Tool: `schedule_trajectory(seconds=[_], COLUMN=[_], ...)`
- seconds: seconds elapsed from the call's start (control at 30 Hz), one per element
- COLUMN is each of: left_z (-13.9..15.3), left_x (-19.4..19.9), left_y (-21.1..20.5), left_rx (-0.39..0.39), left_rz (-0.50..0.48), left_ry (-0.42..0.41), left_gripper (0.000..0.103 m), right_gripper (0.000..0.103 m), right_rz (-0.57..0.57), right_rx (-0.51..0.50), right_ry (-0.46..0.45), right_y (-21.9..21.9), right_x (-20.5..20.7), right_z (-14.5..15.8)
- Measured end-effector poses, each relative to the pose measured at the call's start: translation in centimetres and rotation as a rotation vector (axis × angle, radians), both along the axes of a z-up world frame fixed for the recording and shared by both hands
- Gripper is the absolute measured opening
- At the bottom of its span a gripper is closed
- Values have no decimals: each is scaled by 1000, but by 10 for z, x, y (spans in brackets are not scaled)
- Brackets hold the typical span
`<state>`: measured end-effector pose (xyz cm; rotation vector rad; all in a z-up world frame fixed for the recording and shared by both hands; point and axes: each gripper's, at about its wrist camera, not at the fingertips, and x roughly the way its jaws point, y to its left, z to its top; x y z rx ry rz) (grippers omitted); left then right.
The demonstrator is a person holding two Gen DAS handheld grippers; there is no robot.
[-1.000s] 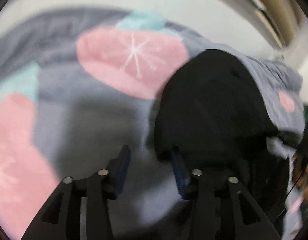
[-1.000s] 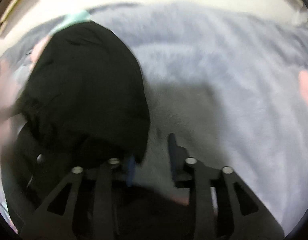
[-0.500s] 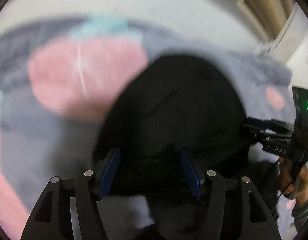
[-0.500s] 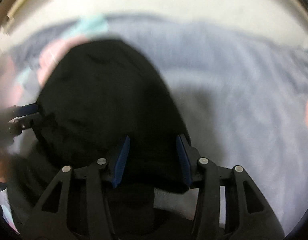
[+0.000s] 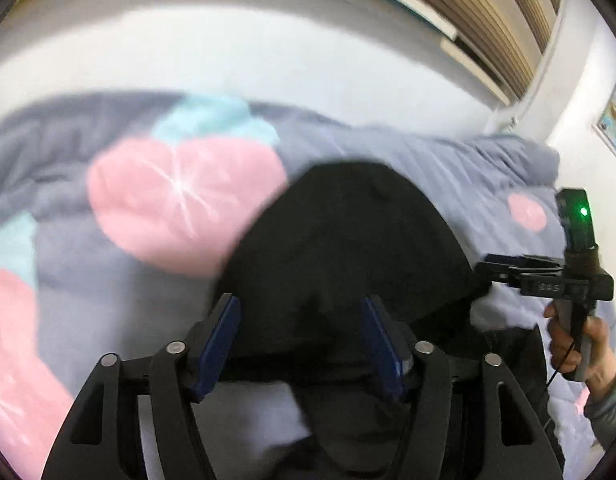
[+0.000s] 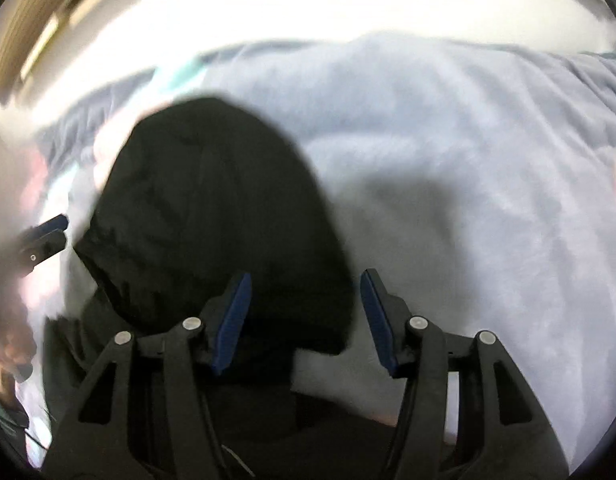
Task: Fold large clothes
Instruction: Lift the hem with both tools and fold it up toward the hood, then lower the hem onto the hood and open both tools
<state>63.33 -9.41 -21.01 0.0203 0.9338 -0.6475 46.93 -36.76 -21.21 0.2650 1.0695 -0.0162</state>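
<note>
A large black garment (image 5: 347, 248) lies on a grey-blue blanket with its rounded hood end pointing away; it also shows in the right wrist view (image 6: 212, 216). My left gripper (image 5: 304, 344) is open, its blue pads on either side of the garment's near part, nothing pinched. My right gripper (image 6: 306, 320) is open at the garment's right edge, the left pad over black cloth and the right pad over blanket. The right gripper also shows from the side in the left wrist view (image 5: 483, 264), by the garment's right edge.
The grey-blue blanket (image 6: 467, 184) has pink and teal patches (image 5: 180, 196) and covers the bed. A white wall (image 5: 228, 52) and slatted wood (image 5: 487, 12) lie behind. A hand (image 5: 575, 344) holds the right gripper's handle.
Both grippers have opened wider and shifted inward over the black garment, which now sits between their pads. The views have tilted up, showing more wall.
</note>
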Motion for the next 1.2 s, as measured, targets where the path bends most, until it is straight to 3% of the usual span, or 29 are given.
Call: schedule_trajectory(seconds=[0.13,0.33,0.43,0.5,0.57,0.6,0.63,0.67,0.87,1.03,1.17,1.2], left_z=[-20,-79,-88,-85,-79,-76,-70,-64,5,60,74,69], left_x=[36,53,56,53,50,47,41,36,-24,-125,-208,-230], left_y=[13,20,11,1,-11,-16,-18,-17,10,27,47,51], left_rx=[24,-101,-118,-99,-54,-28,-14,-7,-38,-25,14,46], left_rz=[47,76,42,7,-9,-16,-21,-26,-87,-166,-196,-197], left_ry=[105,334,364,349,311,288,262,236,63,-99,-144,-141], left_gripper=[73,73,73,68,49,33,23,20,19,19,20,25], right_gripper=[54,51,51,44,38,29,23,15,6,5,4,4], right_rz=[-51,-7,26,51,69,83,102,119,180,110,34,9], right_rx=[49,202,253,282,283,233,192,148,-7,-101,-162,-188], right_ry=[37,116,120,122,135,139,134,125,-22,-166,-244,-245], right_y=[-27,-42,-35,-29,-18,-8,0,6,28,52,75,78], right_x=[1,18,34,45,65,66,63,56,-17,-104,-199,-219], right_z=[-9,-49,-56,-58,-64,-61,-55,-48,20,69,88,87])
